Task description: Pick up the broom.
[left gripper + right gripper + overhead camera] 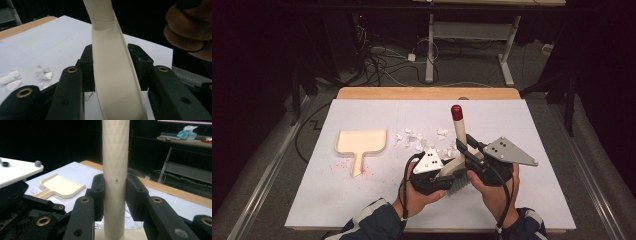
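Both grippers clamp one brush (pixel 457 150). Right gripper (pixel 115 195) pinches its round cream handle, left gripper (pixel 113 67) pinches the flat curved head, likely steadying it for a sweep. The brush is lifted above the white table (pixel 532 150), red cap up, grey bristles low. Crumpled paper scraps (pixel 419 140) lie just ahead; smooth cream dustpan (pixel 360 144) sits off left.
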A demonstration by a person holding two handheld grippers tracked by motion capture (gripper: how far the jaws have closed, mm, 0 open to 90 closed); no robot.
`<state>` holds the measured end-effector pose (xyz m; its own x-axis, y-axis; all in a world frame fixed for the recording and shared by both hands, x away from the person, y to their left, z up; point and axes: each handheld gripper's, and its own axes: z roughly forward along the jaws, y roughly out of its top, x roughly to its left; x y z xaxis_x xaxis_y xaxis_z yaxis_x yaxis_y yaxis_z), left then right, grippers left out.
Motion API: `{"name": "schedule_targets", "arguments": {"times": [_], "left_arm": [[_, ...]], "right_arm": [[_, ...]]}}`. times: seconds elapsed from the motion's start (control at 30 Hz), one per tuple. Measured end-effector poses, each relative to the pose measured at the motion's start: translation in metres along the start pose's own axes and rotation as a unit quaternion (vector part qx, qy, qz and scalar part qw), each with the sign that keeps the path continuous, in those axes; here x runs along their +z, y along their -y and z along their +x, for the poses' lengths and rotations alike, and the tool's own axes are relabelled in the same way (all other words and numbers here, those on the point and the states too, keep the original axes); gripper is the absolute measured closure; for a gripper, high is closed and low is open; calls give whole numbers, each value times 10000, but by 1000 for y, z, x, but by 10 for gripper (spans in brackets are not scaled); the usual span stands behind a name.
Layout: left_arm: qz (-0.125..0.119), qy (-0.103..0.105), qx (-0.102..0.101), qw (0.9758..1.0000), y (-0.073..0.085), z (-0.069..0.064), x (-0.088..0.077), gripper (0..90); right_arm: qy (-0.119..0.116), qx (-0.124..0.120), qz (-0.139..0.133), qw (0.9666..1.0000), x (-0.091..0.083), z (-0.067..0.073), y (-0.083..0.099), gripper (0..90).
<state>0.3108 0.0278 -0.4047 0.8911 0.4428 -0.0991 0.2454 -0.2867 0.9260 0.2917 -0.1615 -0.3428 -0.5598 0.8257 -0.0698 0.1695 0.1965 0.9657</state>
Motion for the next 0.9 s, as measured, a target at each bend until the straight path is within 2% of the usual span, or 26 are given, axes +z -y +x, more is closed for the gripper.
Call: {"name": "schedule_targets", "arguments": {"times": [0.13, 0.17, 0.2, 0.27, 0.33, 0.37, 0.43, 0.47, 0.5, 0.57, 0.6, 0.73, 0.77, 0.83, 0.9], "left_arm": [[66, 40, -17, 10000, 1, 5, -3, 631], [146, 53, -39, 9999, 0, 7, -5, 631], [168, 76, -27, 9998, -1, 9, -11, 646], [243, 165, 149, 9995, -2, 9, -19, 651], [415, 206, 391, 9982, -1, 10, -28, 658], [479, 210, 460, 9976, 0, 10, -31, 659], [629, 246, 573, 9961, 3, 10, -38, 659], [687, 256, 647, 9952, 5, 10, -42, 659], [742, 266, 707, 9944, 6, 10, -46, 659], [829, 302, 748, 9933, 8, 10, -53, 659], [857, 314, 794, 9927, 9, 10, -57, 659], [891, 475, 840, 9913, 14, 11, -69, 659], [910, 520, 908, 9903, 14, 11, -71, 659], [927, 699, 961, 9886, 17, 10, -74, 659], [993, 904, 1151, 9842, 20, 8, -77, 659]], "right_arm": [[-130, 38, -12, 9999, -2, 0, -1, 705], [-130, 38, -12, 9999, -2, 0, -1, 705], [-360, 115, -12, 9993, -4, -4, -2, 700], [-663, 108, -29, 9977, -7, -8, -4, 667], [-937, -5, -44, 9956, -11, -11, -6, 617], [-1121, -153, -28, 9936, -13, -12, -7, 604], [-1302, -361, -24, 9908, -17, -14, -8, 564], [-1461, -475, -24, 9881, -19, -16, -8, 535], [-1581, -478, 44, 9863, -20, -18, -7, 499], [-1896, -559, 37, 9803, -23, -24, -5, 471], [-2055, -620, 112, 9766, -24, -26, -4, 444], [-2444, -942, 461, 9640, -18, -30, 5, 395], [-2586, -968, 581, 9594, -14, -29, 8, 386], [-2856, -1118, 869, 9478, -5, -24, 15, 376], [-3085, -1307, 1102, 9357, 4, -17, 23, 371]]}}
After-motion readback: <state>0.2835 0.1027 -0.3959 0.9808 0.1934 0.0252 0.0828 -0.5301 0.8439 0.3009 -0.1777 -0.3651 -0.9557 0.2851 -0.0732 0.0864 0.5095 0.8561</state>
